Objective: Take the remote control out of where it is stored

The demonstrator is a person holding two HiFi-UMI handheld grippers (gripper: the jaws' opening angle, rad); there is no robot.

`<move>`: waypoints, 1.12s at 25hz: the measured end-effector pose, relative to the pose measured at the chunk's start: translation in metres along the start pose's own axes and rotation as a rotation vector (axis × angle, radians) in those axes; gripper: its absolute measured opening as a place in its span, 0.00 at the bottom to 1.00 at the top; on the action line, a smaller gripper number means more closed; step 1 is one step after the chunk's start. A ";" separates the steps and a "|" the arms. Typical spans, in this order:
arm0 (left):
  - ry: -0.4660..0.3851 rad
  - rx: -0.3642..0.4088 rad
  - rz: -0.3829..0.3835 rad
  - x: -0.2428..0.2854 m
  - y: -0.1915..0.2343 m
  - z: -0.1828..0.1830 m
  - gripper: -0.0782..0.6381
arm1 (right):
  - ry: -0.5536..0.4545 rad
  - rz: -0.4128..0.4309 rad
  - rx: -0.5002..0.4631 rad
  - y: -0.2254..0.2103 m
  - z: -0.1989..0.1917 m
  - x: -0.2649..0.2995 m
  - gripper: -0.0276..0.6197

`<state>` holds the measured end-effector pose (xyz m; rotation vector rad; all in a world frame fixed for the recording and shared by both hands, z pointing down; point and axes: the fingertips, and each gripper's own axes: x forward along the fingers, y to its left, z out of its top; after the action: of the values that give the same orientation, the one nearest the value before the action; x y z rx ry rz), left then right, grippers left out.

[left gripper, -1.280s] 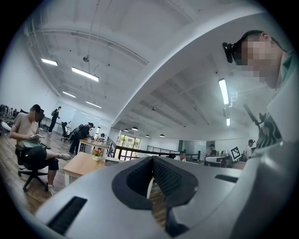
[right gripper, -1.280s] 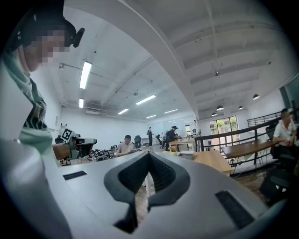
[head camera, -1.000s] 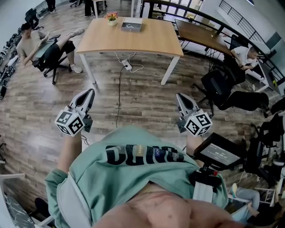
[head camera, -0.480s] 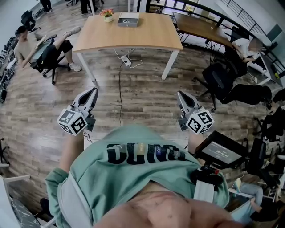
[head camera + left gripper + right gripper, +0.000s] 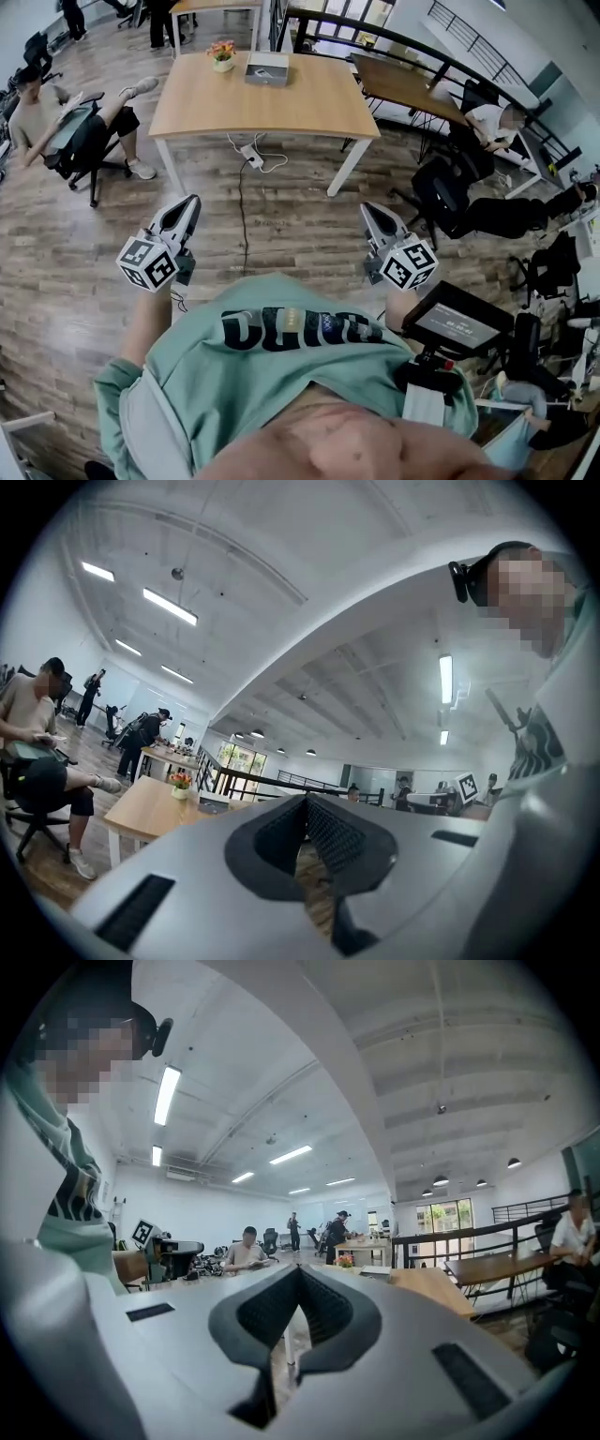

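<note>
Head view, read from the left edge. A seated person [image 5: 42,108] is noted at the upper left, on a dark chair [image 5: 80,141] on the wooden floor [image 5: 300,225].

The left tool [image 5: 190,202] is seen at the left of centre, held level above the floor, with its marker cube [image 5: 147,262] below it in the frame. In the left gripper view its jaws are found together at the tips, and nothing is clamped between them.

At the upper centre a light wooden tabletop [image 5: 281,103] is recorded. Near its far edge a small pot of flowers [image 5: 222,52] is set, and just to the right of it a flat grey box [image 5: 266,68] is laid. The remote control cannot be made out in any view; it cannot be told whether the box contains it. Both tools are held well apart from the tabletop. Under the tabletop a power strip [image 5: 251,154] with its cables is seen on the floor.

The lower centre is filled by the wearer's green shirt [image 5: 281,366].

The right tool [image 5: 367,210] is seen at the right of centre, also held level. In the right gripper view its jaws are found closed on each other, and nothing is held.

At the upper right a darker table [image 5: 403,84] is noted, with a second seated person [image 5: 492,120] and black office chairs [image 5: 445,187] further right. A dark screen [image 5: 457,321] is mounted at the lower right.
</note>
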<state>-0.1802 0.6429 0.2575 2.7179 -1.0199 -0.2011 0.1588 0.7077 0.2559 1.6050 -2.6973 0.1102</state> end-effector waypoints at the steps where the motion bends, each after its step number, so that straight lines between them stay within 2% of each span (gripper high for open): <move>1: -0.007 0.000 -0.005 -0.001 0.015 0.008 0.12 | 0.000 -0.002 -0.006 0.007 0.006 0.015 0.05; 9: -0.012 -0.026 0.005 -0.028 0.120 0.029 0.12 | 0.052 0.016 -0.032 0.057 0.009 0.117 0.05; 16: -0.004 -0.064 0.052 -0.035 0.174 0.027 0.12 | 0.089 0.074 -0.044 0.068 0.012 0.182 0.05; 21: 0.009 -0.061 0.085 -0.008 0.188 0.024 0.12 | 0.095 0.119 -0.032 0.040 0.007 0.214 0.05; 25: 0.017 -0.033 0.145 0.025 0.189 0.025 0.12 | 0.092 0.187 -0.007 -0.002 -0.003 0.239 0.05; 28: -0.008 -0.007 0.189 0.061 0.180 0.032 0.12 | 0.075 0.230 -0.007 -0.044 0.001 0.253 0.05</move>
<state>-0.2544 0.4659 0.2711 2.5954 -1.2671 -0.1826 0.0767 0.4650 0.2667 1.2553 -2.8089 0.1574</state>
